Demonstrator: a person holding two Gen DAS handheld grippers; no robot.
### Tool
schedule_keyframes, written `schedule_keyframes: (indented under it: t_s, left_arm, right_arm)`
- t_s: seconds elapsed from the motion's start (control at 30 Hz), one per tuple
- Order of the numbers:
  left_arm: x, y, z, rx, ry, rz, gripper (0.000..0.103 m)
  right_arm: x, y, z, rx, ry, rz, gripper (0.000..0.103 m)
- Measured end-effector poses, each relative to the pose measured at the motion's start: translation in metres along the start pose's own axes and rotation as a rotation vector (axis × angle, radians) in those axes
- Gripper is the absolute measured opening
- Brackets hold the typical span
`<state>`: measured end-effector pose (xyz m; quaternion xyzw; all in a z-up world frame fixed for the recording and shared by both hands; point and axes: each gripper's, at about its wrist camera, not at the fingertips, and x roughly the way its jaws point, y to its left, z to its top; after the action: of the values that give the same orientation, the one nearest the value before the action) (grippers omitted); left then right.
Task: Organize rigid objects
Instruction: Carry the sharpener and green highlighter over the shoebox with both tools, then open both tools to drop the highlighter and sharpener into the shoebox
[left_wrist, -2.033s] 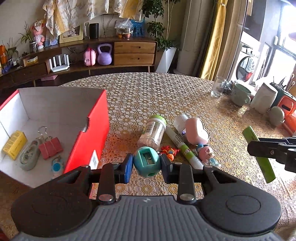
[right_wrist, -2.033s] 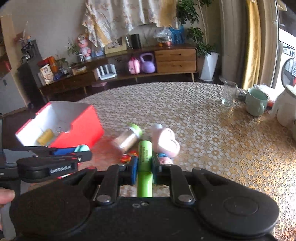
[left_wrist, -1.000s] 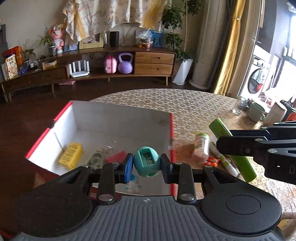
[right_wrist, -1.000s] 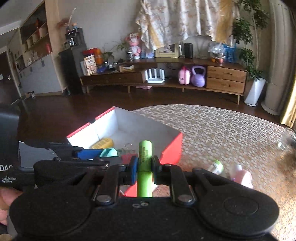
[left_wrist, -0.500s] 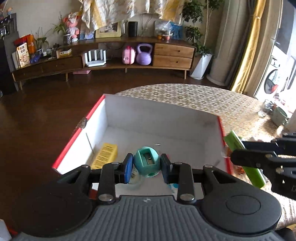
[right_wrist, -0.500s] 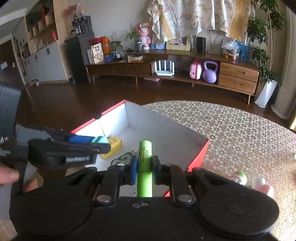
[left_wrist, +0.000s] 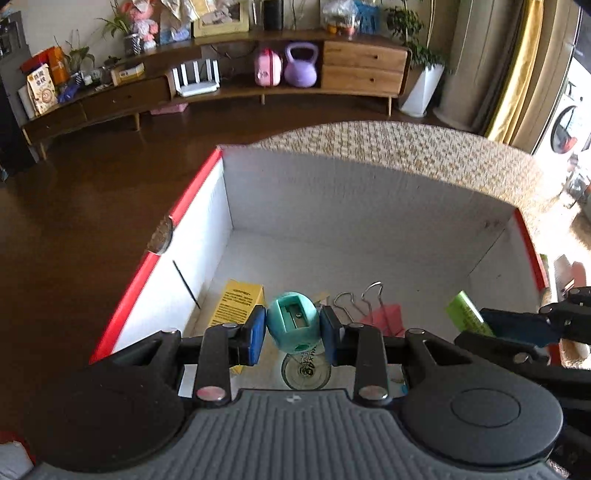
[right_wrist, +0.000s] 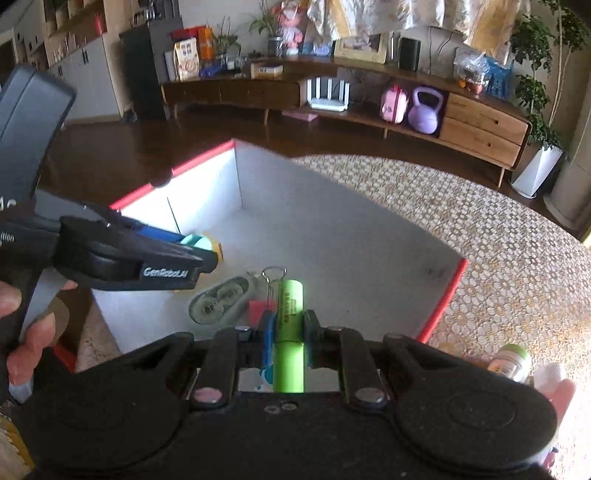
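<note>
Both grippers hang over the box (left_wrist: 192, 206): left gripper (left_wrist: 292, 328) pinching the sharpener (left_wrist: 292, 321), right gripper (right_wrist: 289, 332) pinching the battery (right_wrist: 290, 306) lengthwise, pointing up-frame.

Box (left_wrist: 192, 192): red outside and rim, white inside. Pencil sharpener (left_wrist: 293, 321): teal, round, darker slot. Battery (right_wrist: 290, 325): bright lime green, dark print. Small carton (left_wrist: 236, 306): yellow, black text. Binder clip (left_wrist: 384, 315): pinkish red, silver wire handles. Tape roll (right_wrist: 219, 299): grey-green, dark lettering. Left tool (left_wrist: 293, 330): black, blue pads, grey ribbed body. Right tool (right_wrist: 289, 338): black, blue pads. Worktop (right_wrist: 498, 236): cream and gold lace pattern, small rings. Floor (left_wrist: 74, 206): dark brown wood. Kettlebell (left_wrist: 301, 64): lilac. Small case (left_wrist: 266, 68) beside it: pink. Curtain (left_wrist: 517, 70): mustard yellow. Bottle (right_wrist: 511, 362): clear, green cap.
</note>
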<state>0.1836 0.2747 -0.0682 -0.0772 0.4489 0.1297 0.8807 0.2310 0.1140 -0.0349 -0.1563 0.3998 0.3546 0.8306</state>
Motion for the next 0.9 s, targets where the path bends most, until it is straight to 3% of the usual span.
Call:
schedule_keyframes:
  t_s: [0.5,0.9]
  left_arm:
    - [0.031,-0.003,-0.002,0.045,0.119,0.002,0.031]
    - [0.042,-0.008,0.005,0.067,0.21,0.003,0.031]
  right_arm:
    - [0.036,0.009,-0.005,-0.048,0.104,-0.03,0.015]
    - [0.039,0.009,-0.002,-0.045,0.112,-0.029,0.019]
